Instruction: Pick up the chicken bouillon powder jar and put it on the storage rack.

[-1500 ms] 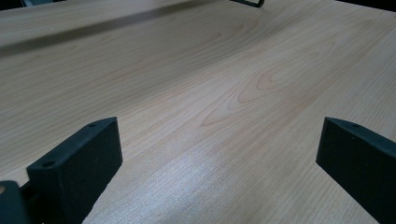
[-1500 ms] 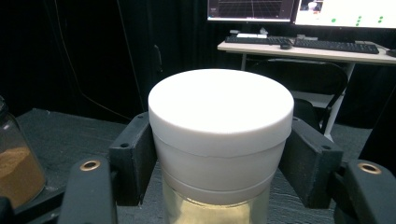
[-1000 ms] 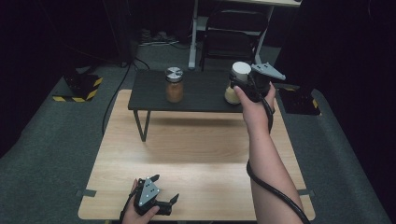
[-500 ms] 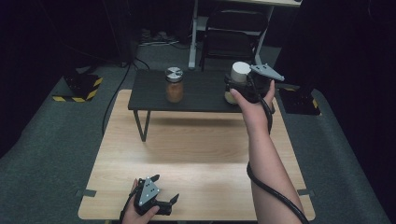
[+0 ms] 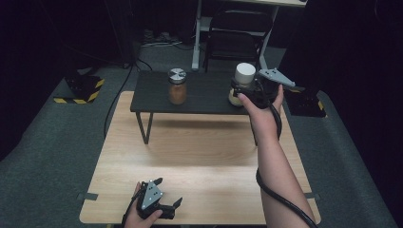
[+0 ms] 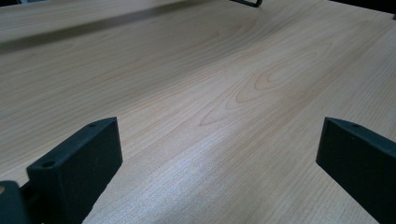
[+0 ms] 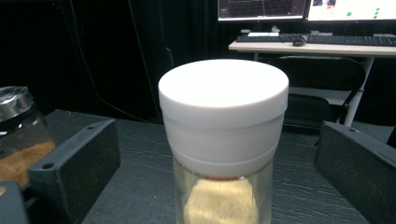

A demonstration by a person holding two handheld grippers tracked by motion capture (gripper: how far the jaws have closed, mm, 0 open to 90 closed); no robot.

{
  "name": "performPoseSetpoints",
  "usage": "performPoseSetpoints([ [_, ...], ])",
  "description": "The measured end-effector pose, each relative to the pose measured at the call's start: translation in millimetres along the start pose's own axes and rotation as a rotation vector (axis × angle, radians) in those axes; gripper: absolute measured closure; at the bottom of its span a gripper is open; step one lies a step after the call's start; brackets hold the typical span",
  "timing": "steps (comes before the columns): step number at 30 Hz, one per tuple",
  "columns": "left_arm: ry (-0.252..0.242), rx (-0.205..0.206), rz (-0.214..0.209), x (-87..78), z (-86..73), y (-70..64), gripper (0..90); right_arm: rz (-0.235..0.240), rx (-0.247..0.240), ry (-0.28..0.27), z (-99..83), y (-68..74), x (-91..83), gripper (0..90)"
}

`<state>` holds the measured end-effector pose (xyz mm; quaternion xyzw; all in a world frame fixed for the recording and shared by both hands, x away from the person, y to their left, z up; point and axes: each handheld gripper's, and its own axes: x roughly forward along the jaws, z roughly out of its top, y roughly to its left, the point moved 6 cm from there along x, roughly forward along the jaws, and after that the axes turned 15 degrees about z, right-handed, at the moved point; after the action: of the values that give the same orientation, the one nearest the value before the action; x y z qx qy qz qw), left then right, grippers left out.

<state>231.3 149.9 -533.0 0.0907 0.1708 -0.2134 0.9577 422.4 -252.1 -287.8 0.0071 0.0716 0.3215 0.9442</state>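
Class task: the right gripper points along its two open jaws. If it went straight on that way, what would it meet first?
Most likely the white-lidded jar, standing between the open jaws of the right gripper on the dark shelf.

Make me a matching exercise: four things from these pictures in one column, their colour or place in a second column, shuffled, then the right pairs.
Things:
1. white-lidded jar
2. metal-lidded jar
3. left hand-held gripper
4. dark shelf

Descriptions:
A. holds brown powder
B. jaws wide open over the wooden table
C. between the open jaws of the right hand-held gripper
D. stands on the table's far side

Pairs: 1-C, 2-A, 3-B, 4-D
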Motion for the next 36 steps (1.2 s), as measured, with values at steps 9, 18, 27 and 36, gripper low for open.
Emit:
performPoseSetpoints([
  [9,-0.001,0.004,-0.002,0.2,0.2,-0.2,0.6,0.024,-0.019,-0.002,-6.2,3.8,-14.5,0.3],
  [18,0.0,0.0,-0.001,0.2,0.2,-0.2,0.6,0.046,-0.044,-0.002,-17.9,8.9,-28.7,0.4],
  [27,-0.002,0.007,-0.001,0.3,0.2,-1.8,0.6,0.073,-0.05,-0.022,-38.1,10.6,-46.3,0.4],
  [36,0.005,0.0,0.002,0.8,0.7,-1.3,0.6,0.092,-0.058,-0.025,-58.0,12.0,-58.7,0.4],
])
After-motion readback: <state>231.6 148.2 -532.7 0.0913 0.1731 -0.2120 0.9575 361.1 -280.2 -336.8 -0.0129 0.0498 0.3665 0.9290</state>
